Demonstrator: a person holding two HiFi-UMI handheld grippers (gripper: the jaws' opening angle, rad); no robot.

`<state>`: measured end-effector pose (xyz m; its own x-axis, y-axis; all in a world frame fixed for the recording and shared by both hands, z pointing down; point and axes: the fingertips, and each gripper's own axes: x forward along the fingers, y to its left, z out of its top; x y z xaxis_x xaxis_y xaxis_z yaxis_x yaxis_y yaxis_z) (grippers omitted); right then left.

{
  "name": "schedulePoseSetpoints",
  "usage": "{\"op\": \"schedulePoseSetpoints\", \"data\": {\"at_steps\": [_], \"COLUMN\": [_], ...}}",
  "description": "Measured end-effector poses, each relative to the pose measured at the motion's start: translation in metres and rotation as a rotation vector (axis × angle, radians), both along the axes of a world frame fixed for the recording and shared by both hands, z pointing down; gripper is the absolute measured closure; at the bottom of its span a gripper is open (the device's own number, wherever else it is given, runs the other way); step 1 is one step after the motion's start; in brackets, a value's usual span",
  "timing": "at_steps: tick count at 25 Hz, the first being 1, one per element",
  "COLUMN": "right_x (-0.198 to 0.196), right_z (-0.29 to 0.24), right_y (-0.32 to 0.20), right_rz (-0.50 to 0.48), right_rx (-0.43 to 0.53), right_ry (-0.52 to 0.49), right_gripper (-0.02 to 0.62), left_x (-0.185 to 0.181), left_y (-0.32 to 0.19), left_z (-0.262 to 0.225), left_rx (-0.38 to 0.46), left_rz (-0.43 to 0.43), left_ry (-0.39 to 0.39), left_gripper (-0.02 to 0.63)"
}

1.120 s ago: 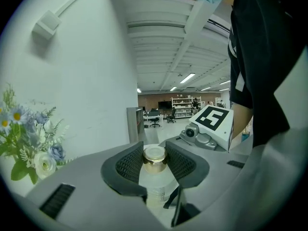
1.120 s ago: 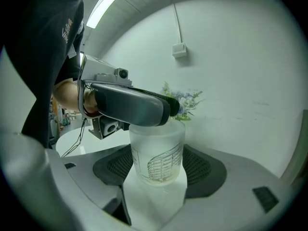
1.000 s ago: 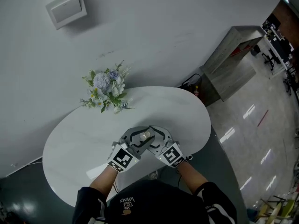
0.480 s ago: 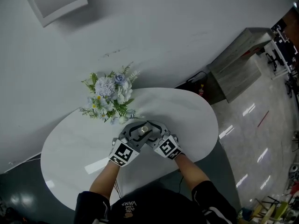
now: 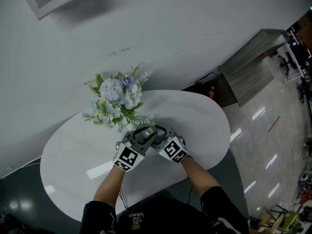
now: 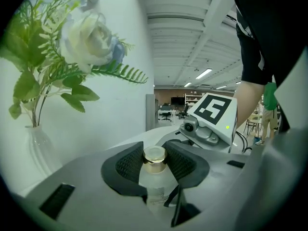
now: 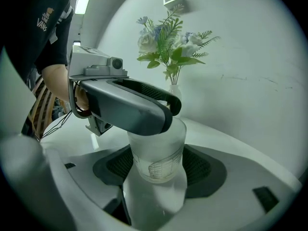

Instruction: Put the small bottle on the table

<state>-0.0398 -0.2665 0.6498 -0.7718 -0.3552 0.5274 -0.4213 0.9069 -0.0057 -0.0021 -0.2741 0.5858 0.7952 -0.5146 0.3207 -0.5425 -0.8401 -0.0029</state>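
A small frosted bottle (image 5: 151, 130) with a gold cap (image 6: 154, 154) is held between both grippers over the white oval table (image 5: 200, 113), close to the flower bunch. My left gripper (image 6: 155, 164) is shut on the cap end, its ribbed pads tight on either side. My right gripper (image 7: 159, 171) is shut on the bottle's frosted body (image 7: 158, 150), and the left gripper (image 7: 129, 102) crosses over the top in that view. In the head view the left gripper (image 5: 143, 134) and right gripper (image 5: 159, 132) meet at the bottle. Whether the bottle's base touches the table is hidden.
A bunch of blue and white artificial flowers (image 5: 117, 99) stands in a clear vase (image 6: 36, 143) just beyond the grippers, against the white wall. The table's edge (image 5: 220, 145) curves round on the right above a glossy floor. A grey cabinet (image 5: 246, 65) stands far right.
Both grippers have carried the bottle a little farther over the table, closer to the flowers. Their grip on it looks the same.
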Motion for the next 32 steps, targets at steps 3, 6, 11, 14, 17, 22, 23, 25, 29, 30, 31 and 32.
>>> {"op": "schedulePoseSetpoints", "data": {"at_steps": [3, 6, 11, 14, 17, 22, 23, 25, 29, 30, 31, 32], "right_x": [-0.004, -0.007, -0.007, -0.005, -0.001, 0.019, 0.024, 0.036, 0.061, 0.067, 0.072, 0.077], "right_z": [0.004, 0.005, 0.007, 0.005, 0.002, -0.003, -0.006, -0.01, -0.017, -0.019, -0.021, -0.024], "right_y": [-0.001, -0.004, -0.005, -0.005, -0.005, 0.002, 0.005, 0.009, 0.025, 0.029, 0.033, 0.037], "right_rz": [-0.006, -0.005, 0.016, 0.035, 0.061, 0.12, 0.141, 0.188, 0.276, 0.297, 0.318, 0.339], "right_rx": [-0.006, -0.004, -0.028, -0.032, -0.044, -0.062, -0.065, -0.073, -0.091, -0.095, -0.098, -0.101], "right_ry": [0.009, 0.013, 0.004, -0.017, -0.049, -0.074, -0.09, -0.122, -0.164, -0.177, -0.19, -0.202], "right_gripper": [0.313, 0.313, 0.313, 0.313, 0.313, 0.314, 0.314, 0.314, 0.314, 0.314, 0.314, 0.314], "left_x": [-0.004, -0.007, -0.006, -0.005, -0.006, -0.007, -0.007, -0.007, -0.006, -0.006, -0.007, -0.007], "left_y": [-0.002, -0.004, -0.007, -0.007, -0.01, -0.013, -0.014, -0.017, -0.025, -0.027, -0.03, -0.033], "left_z": [0.004, 0.005, 0.006, 0.007, 0.007, 0.007, 0.007, 0.008, 0.008, 0.008, 0.008, 0.008], "left_rx": [0.0, 0.004, 0.017, 0.019, 0.021, 0.027, 0.028, 0.03, 0.033, 0.033, 0.034, 0.036], "left_rz": [-0.004, -0.007, -0.006, -0.008, -0.021, -0.032, -0.035, -0.043, -0.067, -0.075, -0.084, -0.094], "left_ry": [-0.006, -0.008, -0.011, -0.009, -0.01, -0.007, -0.006, -0.004, 0.001, 0.002, 0.003, 0.004], "left_gripper": [0.448, 0.448, 0.448, 0.448, 0.448, 0.448, 0.446, 0.446, 0.446, 0.448, 0.448, 0.446]}}
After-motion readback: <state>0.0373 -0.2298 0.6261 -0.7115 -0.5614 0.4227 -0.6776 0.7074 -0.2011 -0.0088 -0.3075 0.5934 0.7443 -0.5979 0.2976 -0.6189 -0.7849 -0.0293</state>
